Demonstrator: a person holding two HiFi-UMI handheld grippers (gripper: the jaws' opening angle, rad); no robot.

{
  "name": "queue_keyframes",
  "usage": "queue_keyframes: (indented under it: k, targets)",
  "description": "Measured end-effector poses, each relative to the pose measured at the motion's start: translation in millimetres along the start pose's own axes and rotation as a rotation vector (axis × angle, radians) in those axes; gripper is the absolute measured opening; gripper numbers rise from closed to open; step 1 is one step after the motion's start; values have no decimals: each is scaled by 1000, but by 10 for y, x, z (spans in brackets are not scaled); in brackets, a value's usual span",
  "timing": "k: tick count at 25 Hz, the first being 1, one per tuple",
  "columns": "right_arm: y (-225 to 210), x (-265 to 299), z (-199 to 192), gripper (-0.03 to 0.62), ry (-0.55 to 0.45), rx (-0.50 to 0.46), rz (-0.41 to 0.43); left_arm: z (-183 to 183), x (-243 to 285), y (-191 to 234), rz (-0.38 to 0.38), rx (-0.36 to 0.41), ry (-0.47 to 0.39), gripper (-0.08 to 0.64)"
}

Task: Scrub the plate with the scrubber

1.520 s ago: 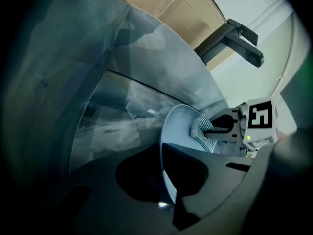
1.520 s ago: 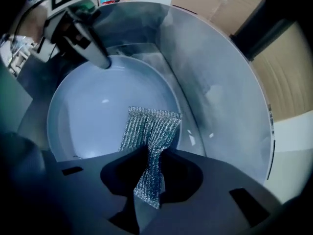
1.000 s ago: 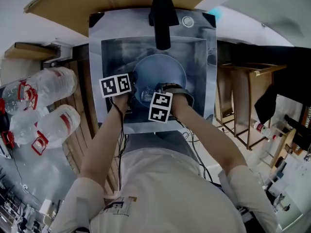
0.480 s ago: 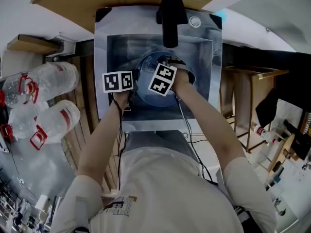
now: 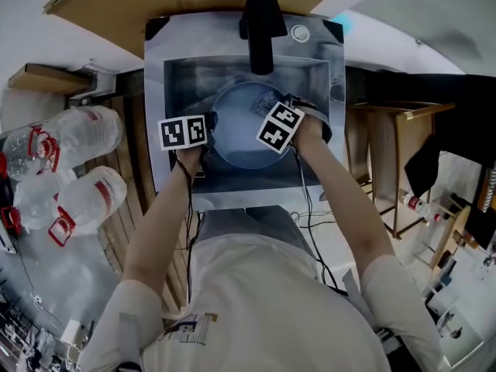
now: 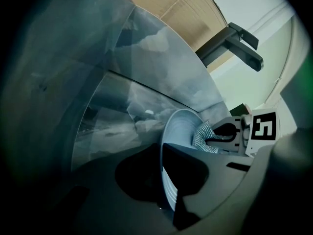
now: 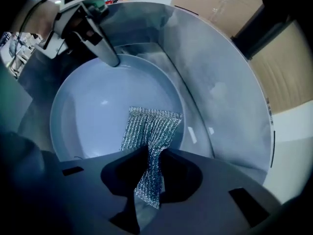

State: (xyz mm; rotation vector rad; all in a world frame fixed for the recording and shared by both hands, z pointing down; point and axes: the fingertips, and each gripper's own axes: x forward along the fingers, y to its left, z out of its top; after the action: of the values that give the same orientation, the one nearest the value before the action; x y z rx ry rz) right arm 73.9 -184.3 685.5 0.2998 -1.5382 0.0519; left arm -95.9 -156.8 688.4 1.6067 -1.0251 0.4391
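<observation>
In sink [image 5: 155, 91], plate [image 5: 232, 138] held at left rim by left gripper [image 6: 168, 180], fingers narrow on edge. Over plate's right half, right gripper [image 7: 149, 173] points down, fingers pinching scrubber [image 7: 151, 129], mesh trailing on face; bare face lies leftward, toward left gripper.

Your left gripper [image 6: 165, 179], angled downward, is clamped on the plate [image 6: 182, 126] rim; your right gripper [image 7: 148, 180] points straight down, pinching the scrubber [image 7: 150, 129].

A black faucet [image 5: 260, 29] overhangs the steel sink [image 5: 177, 80] — clear water jugs [image 5: 85, 134] lie left of it.
</observation>
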Motion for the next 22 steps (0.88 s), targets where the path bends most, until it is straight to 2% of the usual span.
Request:
queue_keyframes:
  k: [4,7,11,15,19,22]
  targets:
    - [327,-116,-132,101,-12,-8,70,-2,5,-6,-4,-9,-2,40]
    - [534,-162,-92,101,-42,-6,106,0,-3,-2,2,-2,0,41]
    - [838,-188,87,104,-87,-25,171,-21,6,-29,65,120,22,32]
    - [1128,-230,402,109,-158,-23,221,-31,3,-43,60,86,15,34]
    - [1218,-324,675,110,-241,45,191,-77,-47,-19,67,95,44,35]
    - [1128,-523,754,109,-336,188,190,-113,-115,-70,84,134,49,47]
